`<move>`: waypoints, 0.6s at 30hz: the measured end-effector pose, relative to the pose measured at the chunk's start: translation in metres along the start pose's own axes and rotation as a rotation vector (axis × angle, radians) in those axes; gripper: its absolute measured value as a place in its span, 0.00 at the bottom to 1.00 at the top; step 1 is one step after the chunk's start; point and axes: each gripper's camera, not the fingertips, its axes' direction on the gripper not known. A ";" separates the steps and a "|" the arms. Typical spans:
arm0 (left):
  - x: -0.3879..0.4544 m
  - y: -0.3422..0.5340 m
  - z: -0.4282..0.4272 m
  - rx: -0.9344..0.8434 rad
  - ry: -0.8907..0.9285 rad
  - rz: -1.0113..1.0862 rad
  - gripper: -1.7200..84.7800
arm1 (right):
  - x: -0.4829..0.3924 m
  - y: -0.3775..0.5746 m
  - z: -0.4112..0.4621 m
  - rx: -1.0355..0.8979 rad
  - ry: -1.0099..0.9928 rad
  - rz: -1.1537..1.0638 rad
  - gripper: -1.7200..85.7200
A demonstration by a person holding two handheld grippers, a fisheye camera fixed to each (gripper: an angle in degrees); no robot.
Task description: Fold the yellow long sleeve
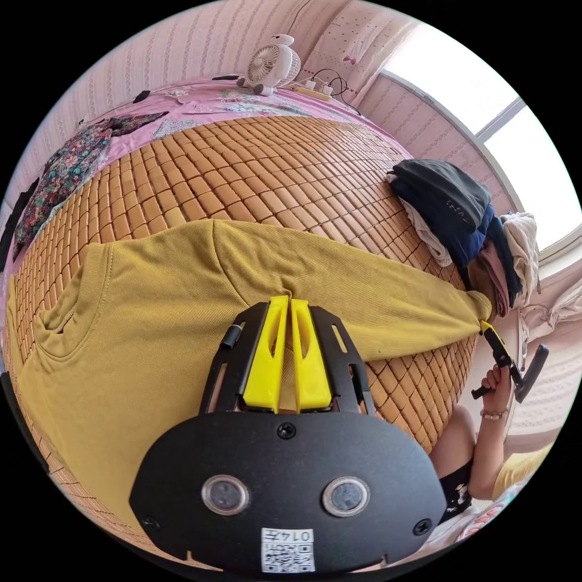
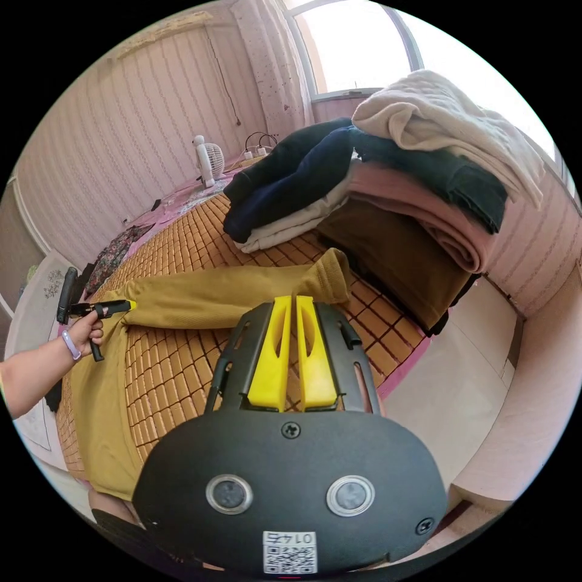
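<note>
mustard-yellow ribbed long-sleeve top flat on woven bamboo mat | sleeve's long axis spans both tongs | left gripper jaws closed, pinching armpit fabric | right gripper jaws closed at cuff; grip uncertain | right nearer cuff, judged the fold-in end
</note>
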 end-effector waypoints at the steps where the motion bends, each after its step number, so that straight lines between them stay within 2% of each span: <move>1: 0.004 -0.003 0.001 -0.001 -0.029 0.003 0.02 | 0.001 0.001 0.003 -0.011 0.003 0.000 0.03; 6: 0.013 -0.003 -0.004 0.035 -0.081 0.025 0.01 | 0.011 0.001 0.015 0.003 -0.004 0.015 0.03; 9: 0.019 -0.011 -0.003 0.044 -0.050 0.016 0.01 | 0.008 -0.001 0.019 0.040 0.074 0.000 0.03; 13: 0.021 -0.021 -0.004 0.051 -0.039 0.005 0.01 | 0.020 -0.006 0.036 0.008 0.047 0.048 0.03; 18: 0.002 -0.008 -0.018 0.094 0.103 -0.138 0.02 | 0.033 0.007 0.027 0.021 0.006 0.155 0.03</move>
